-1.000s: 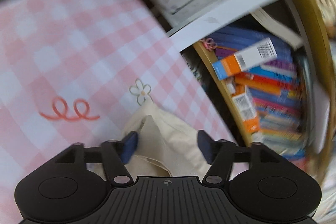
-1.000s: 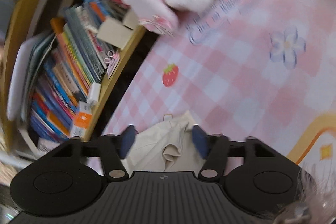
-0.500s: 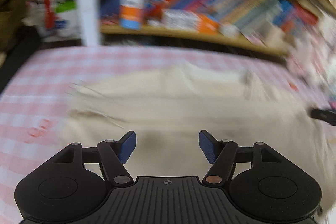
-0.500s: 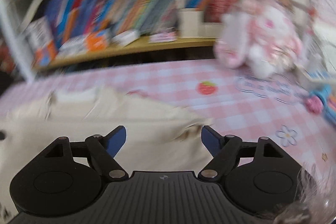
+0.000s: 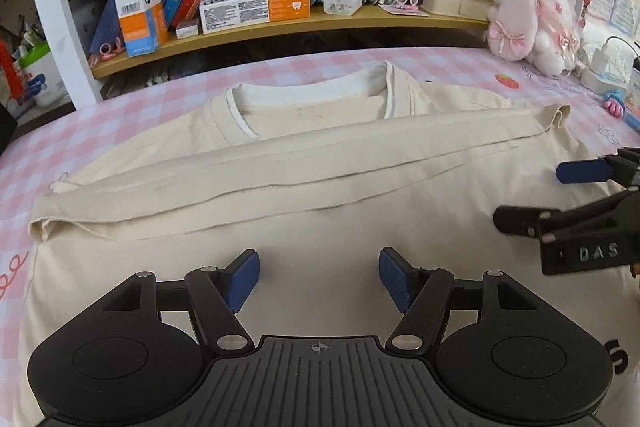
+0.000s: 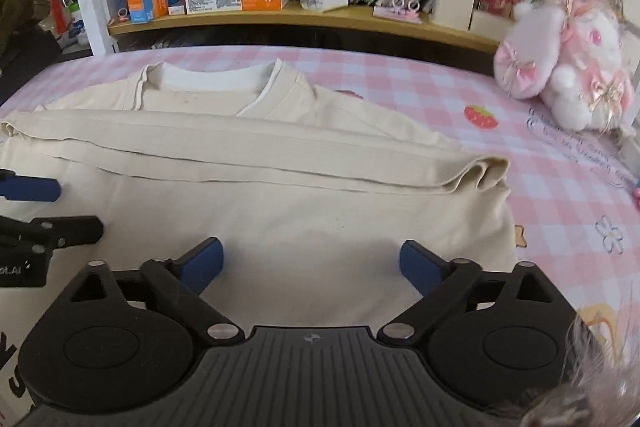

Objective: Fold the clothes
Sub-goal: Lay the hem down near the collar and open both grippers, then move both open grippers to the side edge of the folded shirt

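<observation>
A cream T-shirt [image 5: 320, 195] lies flat on the pink checked tablecloth [image 5: 120, 115], its white-edged collar [image 5: 308, 103] on the far side. A folded band of the shirt runs across it below the collar. My left gripper [image 5: 318, 275] hovers over the shirt's near part, open, nothing between its blue pads. In the right wrist view the same shirt [image 6: 280, 211] spreads ahead. My right gripper [image 6: 312, 263] hangs over it with jaws opening wide and nothing between them. Each gripper shows at the edge of the other's view: right gripper [image 5: 560, 195], left gripper's fingers [image 6: 28, 189].
A wooden shelf [image 5: 280, 23] packed with books and boxes runs along the far edge. A pink plush toy [image 6: 560, 75] sits at the far right on the cloth. A white charger [image 5: 600, 59] and small items lie near it.
Both views rolled from tilted to level and swung from the shirt's end corners to face the shelf. The whole shirt came into view, and the right jaws spread wider.
</observation>
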A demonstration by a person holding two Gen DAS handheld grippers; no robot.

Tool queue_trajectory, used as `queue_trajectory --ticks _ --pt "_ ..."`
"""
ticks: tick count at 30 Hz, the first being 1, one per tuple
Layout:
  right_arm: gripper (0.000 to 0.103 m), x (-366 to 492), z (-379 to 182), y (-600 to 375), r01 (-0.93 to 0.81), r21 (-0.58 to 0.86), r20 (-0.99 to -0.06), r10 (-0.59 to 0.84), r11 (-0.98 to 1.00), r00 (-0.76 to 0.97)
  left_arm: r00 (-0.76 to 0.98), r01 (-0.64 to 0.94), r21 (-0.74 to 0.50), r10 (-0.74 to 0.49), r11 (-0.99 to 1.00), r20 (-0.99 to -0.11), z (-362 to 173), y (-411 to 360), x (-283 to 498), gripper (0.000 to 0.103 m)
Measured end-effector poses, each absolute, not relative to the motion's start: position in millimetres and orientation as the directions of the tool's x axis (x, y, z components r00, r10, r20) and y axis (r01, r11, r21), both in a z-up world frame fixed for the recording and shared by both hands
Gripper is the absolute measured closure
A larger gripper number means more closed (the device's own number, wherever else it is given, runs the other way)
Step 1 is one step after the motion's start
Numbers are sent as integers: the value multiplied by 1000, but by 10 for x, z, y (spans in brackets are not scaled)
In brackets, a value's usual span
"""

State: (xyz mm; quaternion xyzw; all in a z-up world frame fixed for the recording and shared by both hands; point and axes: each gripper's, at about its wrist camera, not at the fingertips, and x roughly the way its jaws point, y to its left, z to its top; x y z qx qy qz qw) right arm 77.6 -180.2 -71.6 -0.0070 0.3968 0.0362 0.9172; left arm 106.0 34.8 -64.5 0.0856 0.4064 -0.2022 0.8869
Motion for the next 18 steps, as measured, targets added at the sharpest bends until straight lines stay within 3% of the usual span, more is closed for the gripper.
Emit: queue_trajectory --ticks 9,13,18 --pt "1 803 -727 -1787 -106 4 -742 74 994 666 570 429 -7 -276 903 -774 -644 174 1454 36" --pt "1 812 -726 -1786 -111 4 -748 77 994 659 578 447 52 -244 893 -779 -569 -5 1885 33" --pt "1 822 -718 -1782 -116 3 -756 78 993 650 641 294 57 -153 954 -752 -343 115 2610 34"
